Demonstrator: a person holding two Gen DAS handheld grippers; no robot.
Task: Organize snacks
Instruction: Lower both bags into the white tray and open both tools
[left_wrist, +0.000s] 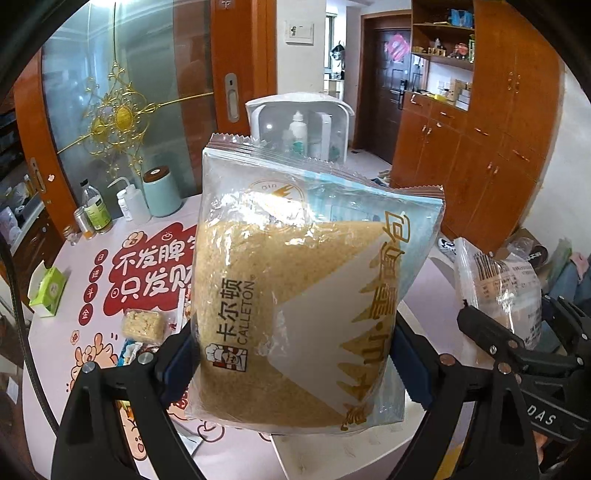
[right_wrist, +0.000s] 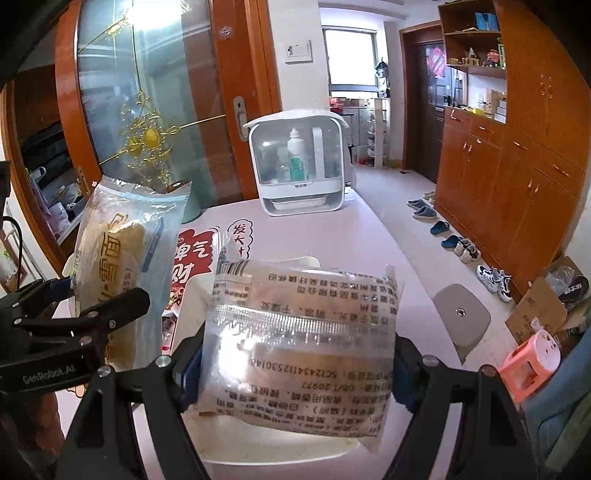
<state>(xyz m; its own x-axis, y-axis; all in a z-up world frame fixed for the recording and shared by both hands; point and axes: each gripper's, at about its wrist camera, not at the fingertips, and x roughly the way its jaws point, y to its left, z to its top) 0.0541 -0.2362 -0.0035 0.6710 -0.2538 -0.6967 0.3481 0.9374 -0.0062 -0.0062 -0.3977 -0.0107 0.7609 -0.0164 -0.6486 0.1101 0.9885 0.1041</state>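
Note:
My left gripper (left_wrist: 295, 354) is shut on a large blue-and-clear Calleton bread bag (left_wrist: 295, 280), held upright above the table with both pads pressed into its sides. That bag (right_wrist: 122, 258) also shows at the left of the right wrist view. My right gripper (right_wrist: 295, 369) is shut on a smaller clear bread packet (right_wrist: 303, 328), whose printed back faces the camera. This packet (left_wrist: 498, 291) appears at the right of the left wrist view. Under both packets lies a white tray (right_wrist: 277, 454).
The pink table (right_wrist: 369, 236) has a red cartoon print. On it are a small snack packet (left_wrist: 142, 325), a green tissue box (left_wrist: 48, 291), bottles (left_wrist: 96, 210), a teal canister (left_wrist: 162, 192) and a white storage box (right_wrist: 299, 166). A grey chair (right_wrist: 461, 314) and a pink stool (right_wrist: 532, 365) stand to the right.

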